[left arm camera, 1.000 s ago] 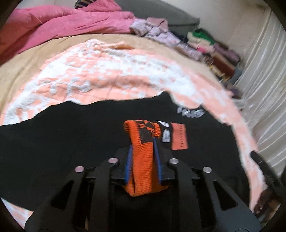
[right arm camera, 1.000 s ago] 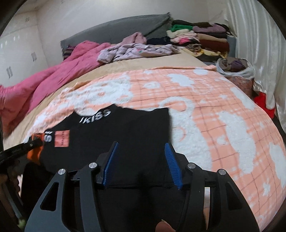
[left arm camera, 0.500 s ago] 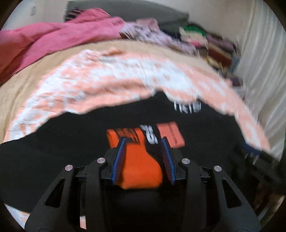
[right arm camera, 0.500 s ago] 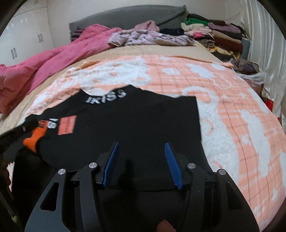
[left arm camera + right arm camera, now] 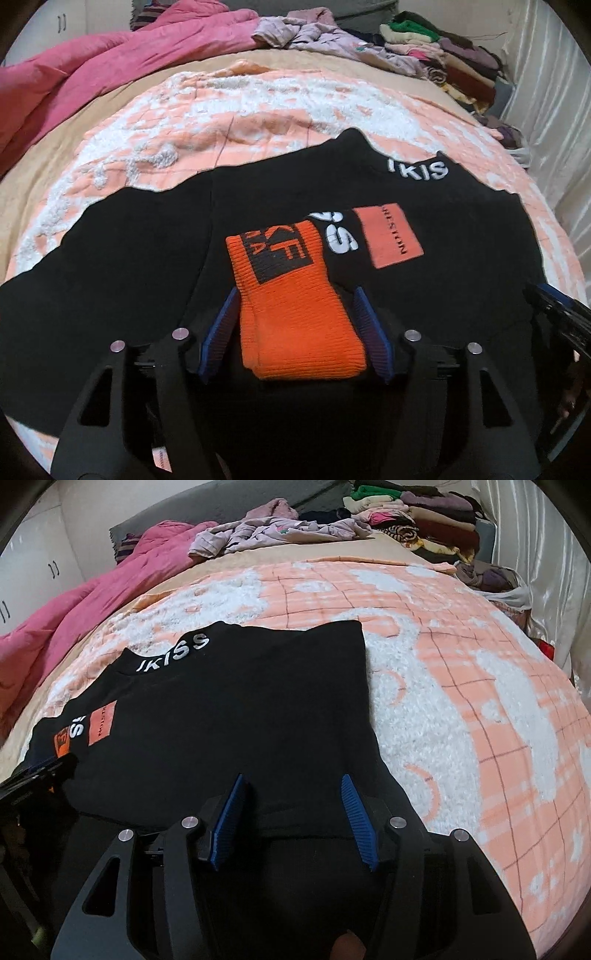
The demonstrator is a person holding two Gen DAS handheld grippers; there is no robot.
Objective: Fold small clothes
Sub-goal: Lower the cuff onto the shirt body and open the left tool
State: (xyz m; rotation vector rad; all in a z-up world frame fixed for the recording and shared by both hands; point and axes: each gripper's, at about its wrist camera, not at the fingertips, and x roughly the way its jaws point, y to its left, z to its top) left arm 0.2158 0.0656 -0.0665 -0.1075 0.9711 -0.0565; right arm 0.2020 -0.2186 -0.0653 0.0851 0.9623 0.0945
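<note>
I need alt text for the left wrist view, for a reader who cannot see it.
An orange ribbed knit cuff lies folded onto a black sweatshirt, between the left claw's jaws, which have just been opening and do not press it. The sweatshirt is spread on a peach-and-white fleece blanket.

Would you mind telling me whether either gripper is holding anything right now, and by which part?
Nothing is held. The left gripper has just been opening; the orange cuff lies loose between its pads. The right gripper is open over the black sweatshirt.

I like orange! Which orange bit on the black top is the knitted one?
The ribbed orange cuff between the left gripper's open jaws; the orange patch beside it is flat and printed.
</note>
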